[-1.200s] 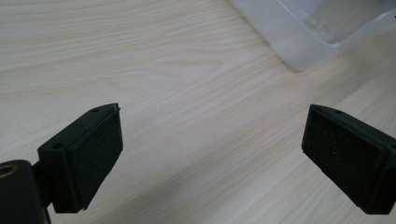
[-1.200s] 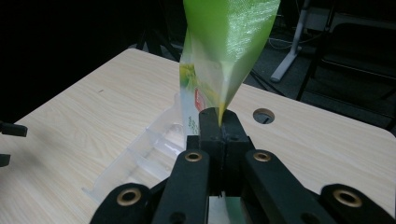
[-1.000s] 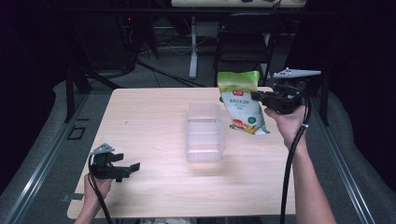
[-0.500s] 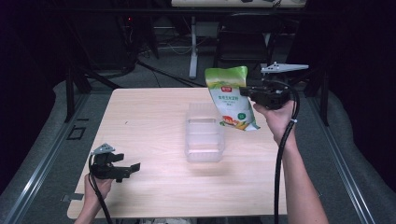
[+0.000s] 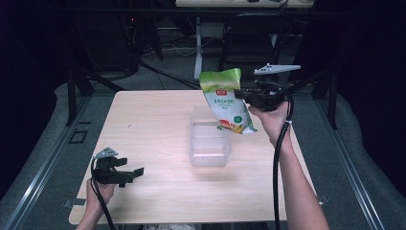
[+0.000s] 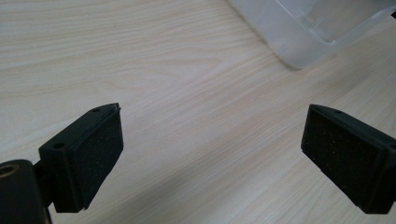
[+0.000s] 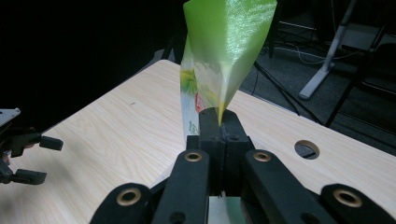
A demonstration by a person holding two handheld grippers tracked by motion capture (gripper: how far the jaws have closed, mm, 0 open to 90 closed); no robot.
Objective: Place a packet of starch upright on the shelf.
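Hand-held gripper on my right (image 5: 246, 94) clamps the green snack bag (image 5: 226, 100) by its edge, holding it in the air above the far end of the clear plastic container (image 5: 209, 143); my left hand-held gripper (image 5: 136, 173) rests open near the worktop's (image 5: 153, 124) near left corner, jaws empty.
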